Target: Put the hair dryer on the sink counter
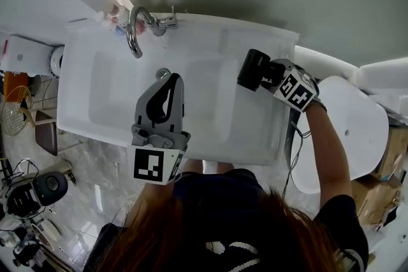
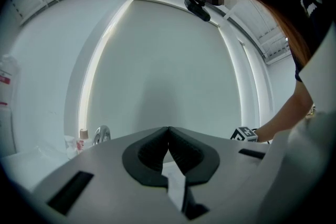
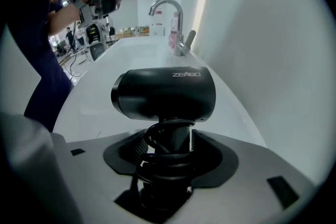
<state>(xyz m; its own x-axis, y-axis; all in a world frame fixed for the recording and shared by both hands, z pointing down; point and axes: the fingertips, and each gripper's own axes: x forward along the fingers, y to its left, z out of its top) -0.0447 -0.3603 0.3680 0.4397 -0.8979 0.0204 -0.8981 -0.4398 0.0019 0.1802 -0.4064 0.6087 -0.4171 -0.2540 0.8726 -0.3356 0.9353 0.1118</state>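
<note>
A black hair dryer (image 1: 253,69) (image 3: 165,93) is over the right part of the white sink counter (image 1: 255,137), its barrel lying crosswise. My right gripper (image 1: 271,73) (image 3: 170,139) is shut on its handle, which has the cord wound round it. I cannot tell whether the dryer touches the counter. My left gripper (image 1: 173,76) (image 2: 168,128) hovers over the basin, shut, with nothing between its jaws, pointing toward the back wall.
A chrome faucet (image 1: 137,28) (image 3: 168,8) stands at the back left of the basin, with small bottles (image 1: 118,13) beside it. A white toilet lid (image 1: 347,130) lies right of the counter. A fan (image 1: 16,108) and other gear stand on the floor at left.
</note>
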